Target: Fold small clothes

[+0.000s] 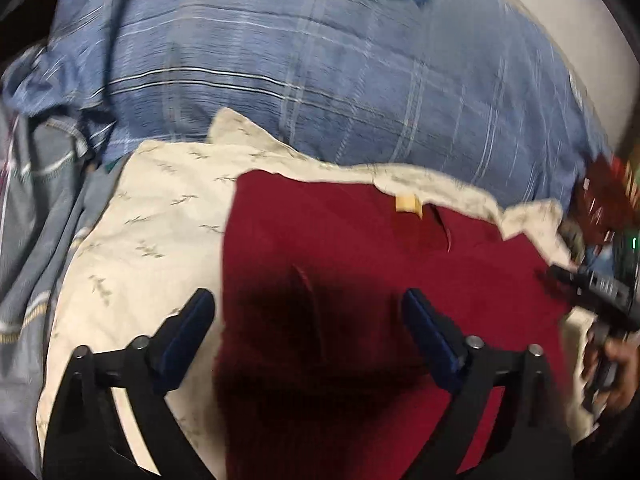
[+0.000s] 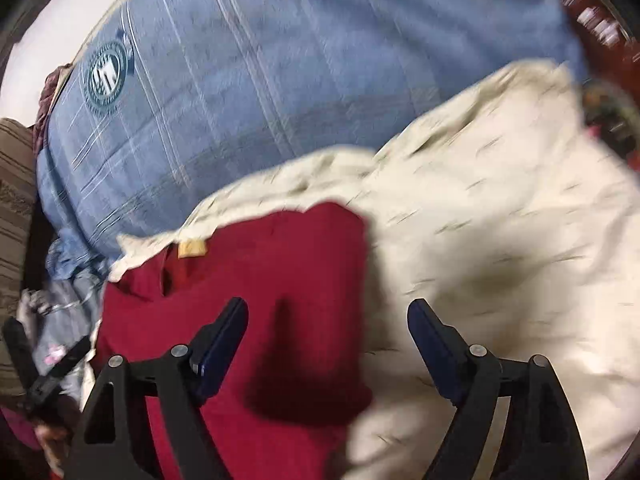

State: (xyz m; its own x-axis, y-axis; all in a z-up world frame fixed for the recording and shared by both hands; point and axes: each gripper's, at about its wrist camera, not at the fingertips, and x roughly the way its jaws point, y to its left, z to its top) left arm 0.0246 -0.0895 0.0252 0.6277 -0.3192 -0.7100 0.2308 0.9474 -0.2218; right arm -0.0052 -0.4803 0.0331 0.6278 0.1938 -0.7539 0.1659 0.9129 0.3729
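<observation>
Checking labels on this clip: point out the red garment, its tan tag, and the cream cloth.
Red garment (image 1: 340,248), left wrist view, middle of its flat body.
Tan tag (image 1: 408,203), left wrist view, centre of the tag.
Cream cloth (image 2: 500,220), right wrist view, open printed area.

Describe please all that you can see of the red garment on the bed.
The red garment is dark red, of soft, finely ribbed cloth, with a small yellow label near its far edge and a short slit beside it. It lies flat, seemingly folded to a rough rectangle, on a cream printed cloth, in front of a blue checked pillow. Both grippers stand open above it, the left gripper over its near part, the right gripper over its edge. Neither holds it.
</observation>
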